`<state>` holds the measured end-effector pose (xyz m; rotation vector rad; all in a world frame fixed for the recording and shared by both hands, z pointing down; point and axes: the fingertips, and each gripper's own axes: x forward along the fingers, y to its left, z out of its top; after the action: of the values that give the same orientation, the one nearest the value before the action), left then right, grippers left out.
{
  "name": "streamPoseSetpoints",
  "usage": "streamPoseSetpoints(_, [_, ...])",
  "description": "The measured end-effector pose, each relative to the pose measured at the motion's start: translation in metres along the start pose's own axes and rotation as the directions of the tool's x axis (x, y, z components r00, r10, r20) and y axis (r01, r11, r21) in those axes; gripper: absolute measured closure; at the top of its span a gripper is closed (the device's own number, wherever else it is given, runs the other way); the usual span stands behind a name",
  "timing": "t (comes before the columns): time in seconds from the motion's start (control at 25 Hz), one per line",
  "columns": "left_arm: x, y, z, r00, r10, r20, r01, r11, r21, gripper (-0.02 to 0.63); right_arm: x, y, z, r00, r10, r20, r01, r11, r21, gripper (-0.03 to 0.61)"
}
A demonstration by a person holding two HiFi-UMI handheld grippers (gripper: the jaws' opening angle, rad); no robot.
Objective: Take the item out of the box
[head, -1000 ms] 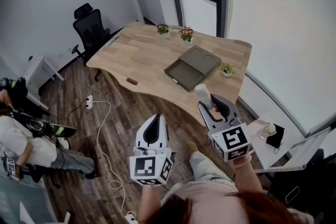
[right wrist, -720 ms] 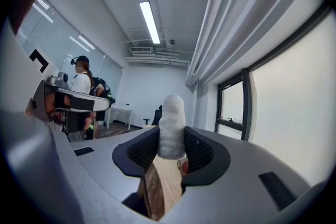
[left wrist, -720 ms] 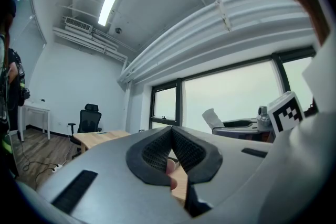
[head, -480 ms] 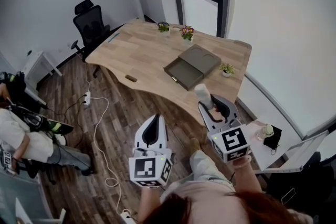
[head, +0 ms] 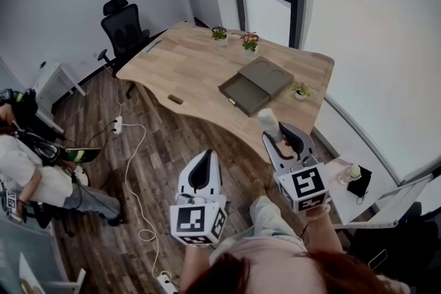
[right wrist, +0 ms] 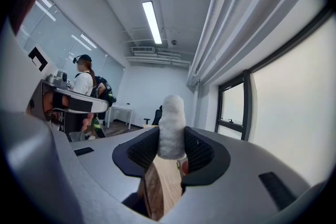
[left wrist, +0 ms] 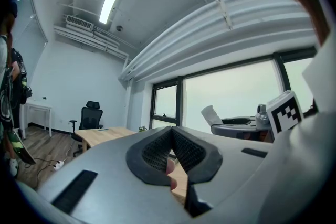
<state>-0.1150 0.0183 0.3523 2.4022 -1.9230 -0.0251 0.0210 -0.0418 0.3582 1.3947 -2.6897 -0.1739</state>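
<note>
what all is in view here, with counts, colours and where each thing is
desk: one, light wood, middle of room
box: one, olive, drawer pulled open, on desk's right part
potted plants: three, green; two at desk's far edge, one right of box
small object: one, brown, desk's near edge
office chair: one, black, beyond desk's left end
cable: one, white, on wood floor
person: one, pale top, far left
white item: one, fuzzy, between right jaws
left gripper: grey, jaws together, empty
right gripper: grey, jaws shut on white item
</note>
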Motion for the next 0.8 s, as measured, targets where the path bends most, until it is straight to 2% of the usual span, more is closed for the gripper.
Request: streamPoseSetpoints(0.8, [-0.012, -0.023, -0.003, 1.0, -0.003, 0.001, 0.003, 1.0, -0.012, 0.614, -0.02, -0.008, -0.003, 1.0, -0.004, 0.008, 0.004, 1.0, 0.011, 0.442])
